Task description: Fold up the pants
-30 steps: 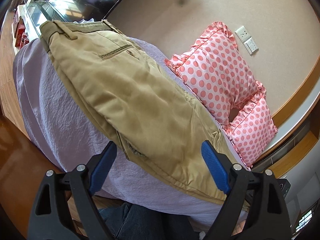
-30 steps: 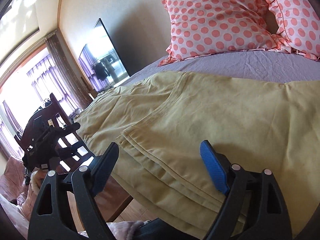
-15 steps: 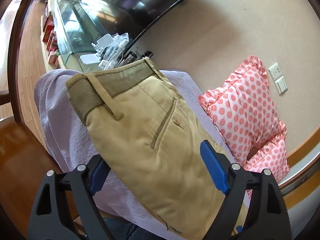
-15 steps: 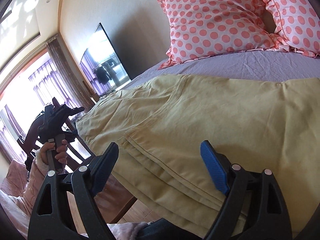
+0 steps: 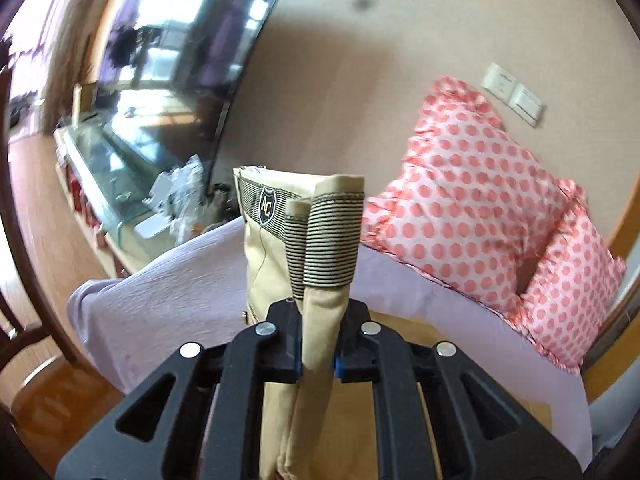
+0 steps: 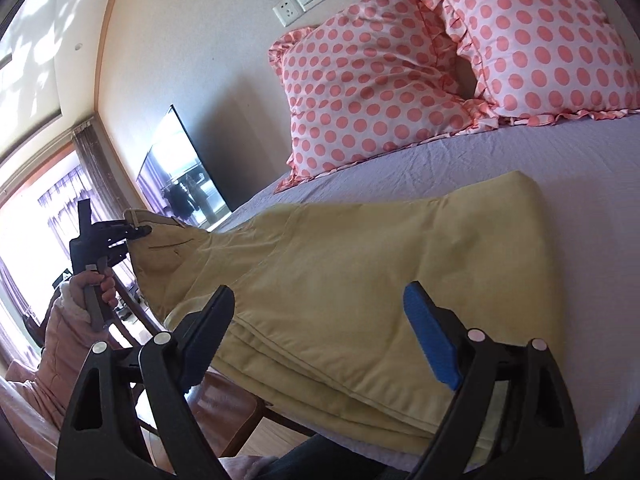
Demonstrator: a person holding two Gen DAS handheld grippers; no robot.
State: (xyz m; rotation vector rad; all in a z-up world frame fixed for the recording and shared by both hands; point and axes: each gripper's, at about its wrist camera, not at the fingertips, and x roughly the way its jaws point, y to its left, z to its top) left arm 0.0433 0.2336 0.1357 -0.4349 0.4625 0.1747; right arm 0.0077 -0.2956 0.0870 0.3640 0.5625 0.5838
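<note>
- Closest to my left wrist camera, I see the left tongs (image 5: 318,354) clenched on the waistband end of the pants (image 5: 320,320); the khaki cloth is pinched between the two jaws and stands up from them, with the striped inner waistband (image 5: 326,248) and a shield label (image 5: 267,205) showing.
- From the right wrist camera, I see the right tongs (image 6: 320,332) released, jaws wide apart, hovering just over the near edge of the pants (image 6: 360,280) without touching the cloth as far as I can tell.
- Under the right tongs the pants lie in stacked layers along the bed's near edge, several hems piled there.
- Off to the left in that view, the left tongs (image 6: 138,232) hold the waistband corner lifted off the bed (image 6: 580,208), with the person's hand (image 6: 94,284) on the handle; the rest of the garment rests on the lilac sheet.
- Past the pants, two pink polka-dot pillows (image 6: 376,92) lean against the wall at the head of the bed, touching each other.
- Above the pillows I see wall sockets (image 6: 300,0).
- Farthest off stands a dark television (image 6: 184,176) against the wall, and a curtained window (image 6: 44,216) beside it.
</note>
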